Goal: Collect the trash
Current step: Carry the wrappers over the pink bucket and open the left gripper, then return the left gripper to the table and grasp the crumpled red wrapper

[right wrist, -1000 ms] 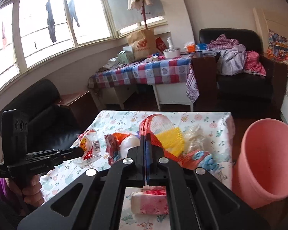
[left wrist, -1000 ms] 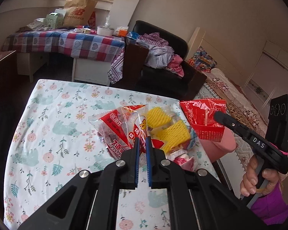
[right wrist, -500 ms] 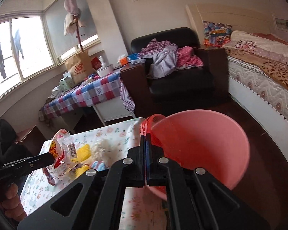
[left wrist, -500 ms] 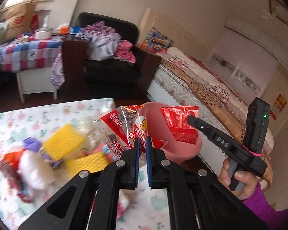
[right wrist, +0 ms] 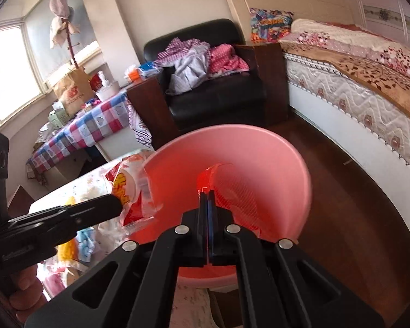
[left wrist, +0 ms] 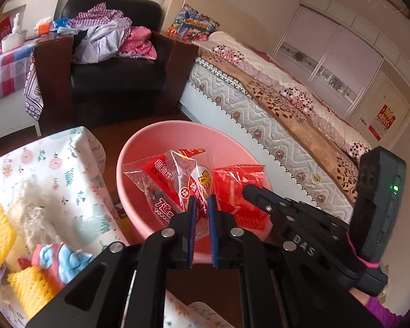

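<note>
Wrappers (left wrist: 177, 180) now over pink bin (left wrist: 139, 147)

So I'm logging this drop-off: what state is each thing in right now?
left gripper: jaws just easing apart, clear-and-red snack wrapper still between them, over the bin
right gripper: shut on red wrapper
pink bin: upright beside the table
table: yellow foam nets left

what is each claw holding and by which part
Left claw: clear-and-red snack wrapper, by its lower edge. Right claw: red wrapper, by its near edge.
</note>
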`<act>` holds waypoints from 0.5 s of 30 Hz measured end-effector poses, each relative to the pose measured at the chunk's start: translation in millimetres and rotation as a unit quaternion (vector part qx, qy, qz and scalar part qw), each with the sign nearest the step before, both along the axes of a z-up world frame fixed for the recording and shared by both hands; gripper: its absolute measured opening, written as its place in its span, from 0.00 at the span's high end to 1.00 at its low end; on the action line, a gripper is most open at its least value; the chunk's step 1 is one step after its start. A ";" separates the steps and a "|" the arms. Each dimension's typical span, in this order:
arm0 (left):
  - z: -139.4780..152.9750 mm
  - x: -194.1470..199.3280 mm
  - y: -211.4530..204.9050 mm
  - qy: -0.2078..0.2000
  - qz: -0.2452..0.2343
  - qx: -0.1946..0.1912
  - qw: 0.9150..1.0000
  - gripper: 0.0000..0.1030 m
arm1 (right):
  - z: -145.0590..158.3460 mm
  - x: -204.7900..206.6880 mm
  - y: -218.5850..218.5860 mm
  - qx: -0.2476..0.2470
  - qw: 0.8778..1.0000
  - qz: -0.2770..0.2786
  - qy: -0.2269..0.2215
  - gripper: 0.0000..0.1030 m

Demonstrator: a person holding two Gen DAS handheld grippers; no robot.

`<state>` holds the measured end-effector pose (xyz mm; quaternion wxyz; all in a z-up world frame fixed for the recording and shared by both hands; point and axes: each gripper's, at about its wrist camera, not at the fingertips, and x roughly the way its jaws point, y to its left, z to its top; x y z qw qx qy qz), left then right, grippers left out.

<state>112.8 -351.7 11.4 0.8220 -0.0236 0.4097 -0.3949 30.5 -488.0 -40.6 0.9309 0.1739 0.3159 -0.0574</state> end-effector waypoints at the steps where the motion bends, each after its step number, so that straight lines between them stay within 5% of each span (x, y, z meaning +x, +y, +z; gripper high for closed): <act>1: -1.6 1.8 -2.4 0.002 0.003 0.001 1.000 0.86 | -1.2 -0.7 -1.8 0.002 1.000 0.000 0.003 0.99; 5: -0.1 2.2 4.0 0.009 0.008 -0.020 1.000 0.65 | -4.7 0.3 -4.9 0.003 1.000 -0.002 0.012 0.88; 7: 2.5 0.3 15.7 0.002 0.010 -0.025 1.000 0.65 | -3.8 0.2 -5.0 0.003 1.000 -0.003 0.012 0.77; 15: 35.4 -21.8 66.5 -0.048 0.043 -0.037 0.997 0.65 | 12.9 -13.1 18.9 -0.014 1.000 0.014 -0.012 0.77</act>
